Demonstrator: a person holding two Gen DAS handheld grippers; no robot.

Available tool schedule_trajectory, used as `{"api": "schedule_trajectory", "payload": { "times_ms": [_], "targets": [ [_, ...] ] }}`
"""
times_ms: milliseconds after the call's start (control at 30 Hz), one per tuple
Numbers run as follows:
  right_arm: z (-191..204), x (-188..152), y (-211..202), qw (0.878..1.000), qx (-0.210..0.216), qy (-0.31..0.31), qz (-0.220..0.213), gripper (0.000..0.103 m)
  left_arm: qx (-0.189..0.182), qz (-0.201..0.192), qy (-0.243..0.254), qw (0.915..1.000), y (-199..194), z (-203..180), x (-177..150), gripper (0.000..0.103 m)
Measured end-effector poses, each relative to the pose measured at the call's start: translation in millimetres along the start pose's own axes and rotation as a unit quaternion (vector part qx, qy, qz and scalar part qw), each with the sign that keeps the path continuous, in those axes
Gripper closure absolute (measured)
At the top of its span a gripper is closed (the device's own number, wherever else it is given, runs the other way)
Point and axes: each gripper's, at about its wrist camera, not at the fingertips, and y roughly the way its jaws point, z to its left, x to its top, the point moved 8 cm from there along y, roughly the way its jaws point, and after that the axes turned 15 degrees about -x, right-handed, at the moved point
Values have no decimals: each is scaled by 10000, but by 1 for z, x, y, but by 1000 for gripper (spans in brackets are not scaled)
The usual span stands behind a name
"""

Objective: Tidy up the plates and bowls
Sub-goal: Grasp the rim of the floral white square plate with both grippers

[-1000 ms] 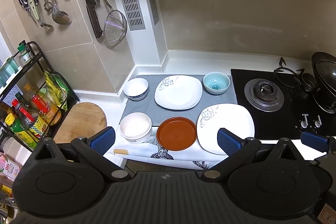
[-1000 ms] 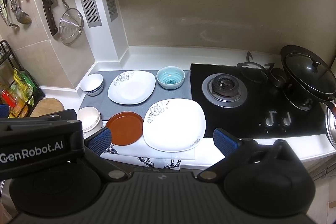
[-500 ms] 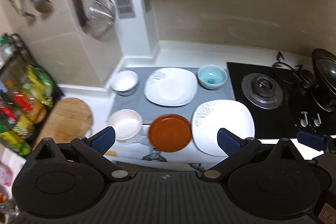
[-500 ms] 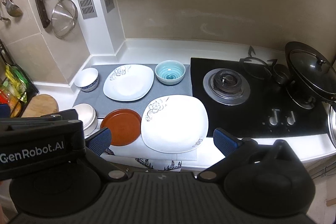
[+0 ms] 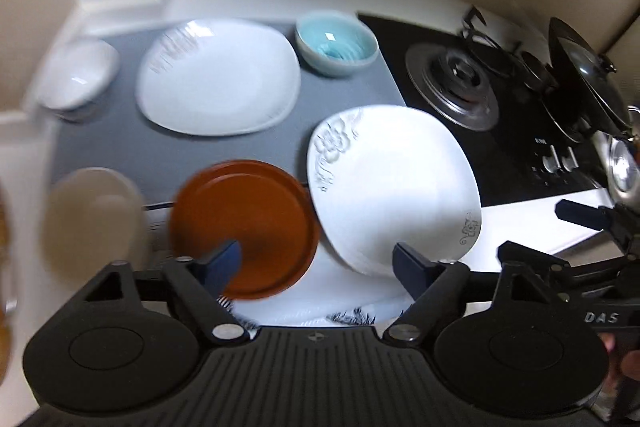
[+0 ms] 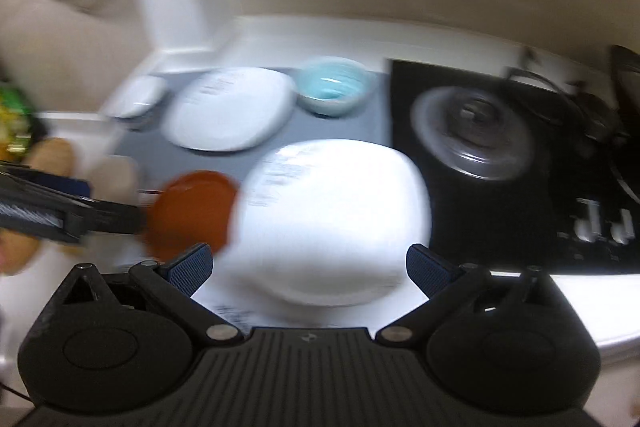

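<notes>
On right claw [image 5: 576, 223] body "DAS" legible; left claw [image 5: 320, 263] closing, empty; right open.

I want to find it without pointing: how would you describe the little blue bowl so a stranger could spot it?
Start at the black gas stove. Just left of it lies a grey mat with dishes on it. On the mat's back corner nearest the stove stands the blue bowl, the only turquoise dish among white plates, white bowls and one brown plate.

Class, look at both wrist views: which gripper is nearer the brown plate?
Left. The left gripper, jaws closing with nothing gripped, has one finger over the brown plate. The right gripper faces the big white plate beside it.
</notes>
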Motion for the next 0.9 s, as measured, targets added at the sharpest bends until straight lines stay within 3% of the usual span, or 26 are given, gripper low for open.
{"api": "schedule_trajectory", "payload": {
  "times_ms": [100, 167, 267, 333, 433, 500, 667, 800, 900],
  "targets": [
    [-16, -9, 26, 9984, -78, 517, 204, 0, -376, 336, -243, 9984, 37, 23, 9, 24],
    [-24, -16, 37, 9946, 336, 902, 397, 0, -675, 551, -534, 9948, 59, 33, 12, 41],
    [-46, -16, 45, 9826, 971, 1547, 321, 0, -899, 747, -924, 9888, 83, 41, 19, 67],
    [-60, -12, 53, 9726, 1307, 1902, 271, 0, -881, 757, -1102, 9871, 94, 45, 27, 72],
    [-76, -3, 75, 9546, 1780, 2359, 375, 8, -763, 765, -1164, 9873, 107, 45, 42, 74],
    [-85, 4, 89, 9463, 1975, 2519, 448, 25, -582, 774, -1090, 9893, 118, 45, 53, 76],
    [-93, 5, 121, 9438, 2086, 2447, 761, 27, -361, 1055, -1195, 9866, 149, 54, 61, 83],
    [-96, -2, 140, 9473, 2069, 2262, 927, 39, -545, 1273, -1473, 9794, 165, 58, 56, 81],
    [-94, -11, 154, 9457, 2090, 2229, 1107, 46, -539, 1296, -1430, 9797, 164, 55, 55, 81]
  ]
}}
